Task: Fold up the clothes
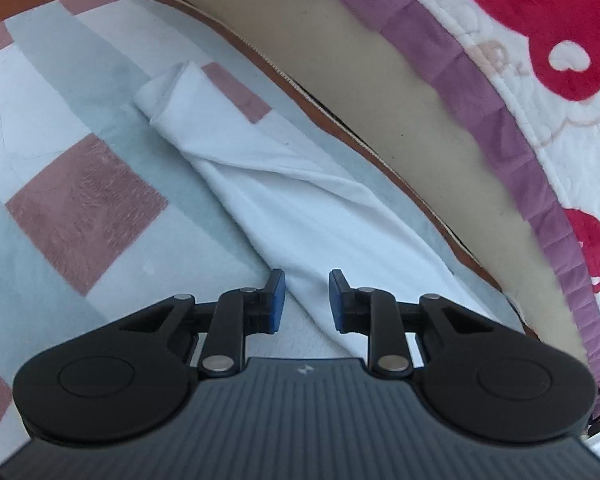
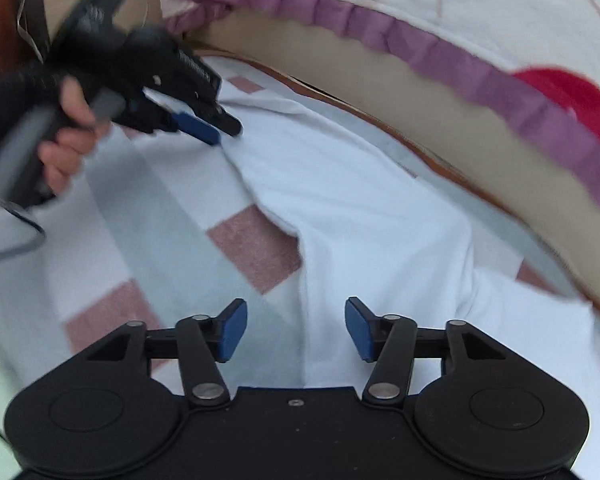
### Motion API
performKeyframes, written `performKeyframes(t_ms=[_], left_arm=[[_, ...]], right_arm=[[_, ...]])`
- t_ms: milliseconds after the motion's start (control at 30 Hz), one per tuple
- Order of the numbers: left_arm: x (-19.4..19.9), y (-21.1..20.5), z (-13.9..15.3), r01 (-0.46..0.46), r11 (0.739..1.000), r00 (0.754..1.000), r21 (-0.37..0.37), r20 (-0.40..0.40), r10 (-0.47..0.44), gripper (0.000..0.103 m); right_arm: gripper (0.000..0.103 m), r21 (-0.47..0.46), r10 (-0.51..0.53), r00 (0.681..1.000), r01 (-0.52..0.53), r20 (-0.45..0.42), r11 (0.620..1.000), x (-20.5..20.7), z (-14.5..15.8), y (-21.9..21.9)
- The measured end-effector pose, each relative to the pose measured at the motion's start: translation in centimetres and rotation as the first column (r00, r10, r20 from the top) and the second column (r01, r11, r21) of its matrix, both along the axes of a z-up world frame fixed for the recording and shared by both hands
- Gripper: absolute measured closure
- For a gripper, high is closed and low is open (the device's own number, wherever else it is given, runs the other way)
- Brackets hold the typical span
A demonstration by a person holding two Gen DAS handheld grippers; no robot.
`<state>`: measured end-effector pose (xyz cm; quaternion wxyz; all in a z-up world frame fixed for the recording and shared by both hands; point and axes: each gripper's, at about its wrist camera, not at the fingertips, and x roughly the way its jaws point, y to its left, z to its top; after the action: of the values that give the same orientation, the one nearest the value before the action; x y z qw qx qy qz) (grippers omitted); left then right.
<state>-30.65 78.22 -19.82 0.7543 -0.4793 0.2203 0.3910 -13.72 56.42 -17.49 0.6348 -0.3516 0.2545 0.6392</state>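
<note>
White garment (image 2: pixel 360 208) partly hidden behind right tool (image 2: pixel 296 330).

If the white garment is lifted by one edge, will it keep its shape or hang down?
The white garment will probably hang down limp: it already lies in soft folds and creases on the checked blanket. It looks thin, so likely light. The blanket seems plush, so a pushed edge may bunch up rather than slide.

Garment (image 1: pixel 300 208) on blanket (image 1: pixel 84 200), quilt (image 1: pixel 540 80) behind, left gripper (image 2: pixel 216 132) at garment's edge
</note>
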Motion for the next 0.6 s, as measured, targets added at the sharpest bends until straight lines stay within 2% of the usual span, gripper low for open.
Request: performKeyframes(t_ms=[67, 100, 133, 167, 200, 233, 300, 400, 467, 533, 567, 600], left_arm=[[-0.6, 0.0, -0.1, -0.017, 0.998, 0.999, -0.057, 0.036, 0.019, 0.077], [-0.9, -0.1, -0.2, -0.026, 0.995, 0.998, -0.097, 0.062, 0.032, 0.071], [-1.4, -0.4, -0.4, -0.035, 0.989, 0.994, -0.147, 0.096, 0.049, 0.067], [-1.6, -0.7, -0.5, -0.033, 0.983, 0.991, -0.18, 0.122, 0.056, 0.054], [-1.5, -1.2, -0.5, -0.023, 0.979, 0.988, -0.202, 0.144, 0.053, 0.038], [-1.5, -1.6, -0.6, -0.013, 0.975, 0.985, -0.223, 0.165, 0.051, 0.032], [-1.3, -2.3, -0.7, 0.001, 0.969, 0.979, -0.249, 0.196, 0.049, 0.027], [-0.8, -2.2, -0.8, -0.012, 0.966, 0.969, -0.257, 0.237, 0.076, 0.021], [-1.0, -2.1, -1.5, -0.039, 0.96, 0.946, -0.276, 0.299, 0.125, 0.021], [-1.7, -2.3, -2.1, -0.089, 0.955, 0.925, -0.281, 0.333, 0.185, 0.027], [-2.0, -2.4, -2.4, -0.117, 0.952, 0.914, -0.282, 0.345, 0.214, 0.04], [-2.4, -2.5, -2.6, -0.144, 0.948, 0.902, -0.283, 0.356, 0.243, 0.067]], right_arm=[[0.043, 0.03, -0.031, 0.999, 0.031, 0.025, 0.999, 0.8, -0.6, 0.8], [0.048, 0.045, -0.031, 1.0, 0.03, 0.008, 0.999, 1.3, -0.7, 1.2], [0.094, 0.058, -0.007, 0.999, 0.009, -0.037, 0.998, 1.7, -0.8, 1.7], [0.099, 0.082, 0.014, 0.996, -0.007, -0.091, 0.997, 2.2, -0.4, 1.7], [0.099, 0.12, 0.022, 0.987, -0.003, -0.158, 0.993, 2.7, 0.4, 1.3], [0.099, 0.157, 0.018, 0.975, 0.018, -0.222, 0.987, 3.2, 1.2, 1.0], [0.099, 0.187, 0.0, 0.949, 0.062, -0.314, 0.98, 3.9, 2.6, 0.3], [0.099, 0.205, 0.027, 0.914, 0.062, -0.404, 0.977, 4.5, 4.1, -0.9], [0.099, 0.211, 0.054, 0.885, 0.051, -0.463, 0.976, 4.6, 4.6, -1.8], [0.099, 0.219, 0.083, 0.851, 0.039, -0.519, 0.975, 4.6, 5.1, -2.7], [0.099, 0.22, 0.092, 0.836, 0.034, -0.54, 0.975, 4.6, 5.2, -3.1], [0.098, 0.216, 0.095, 0.828, 0.032, -0.553, 0.976, 4.5, 5.0, -3.2]])
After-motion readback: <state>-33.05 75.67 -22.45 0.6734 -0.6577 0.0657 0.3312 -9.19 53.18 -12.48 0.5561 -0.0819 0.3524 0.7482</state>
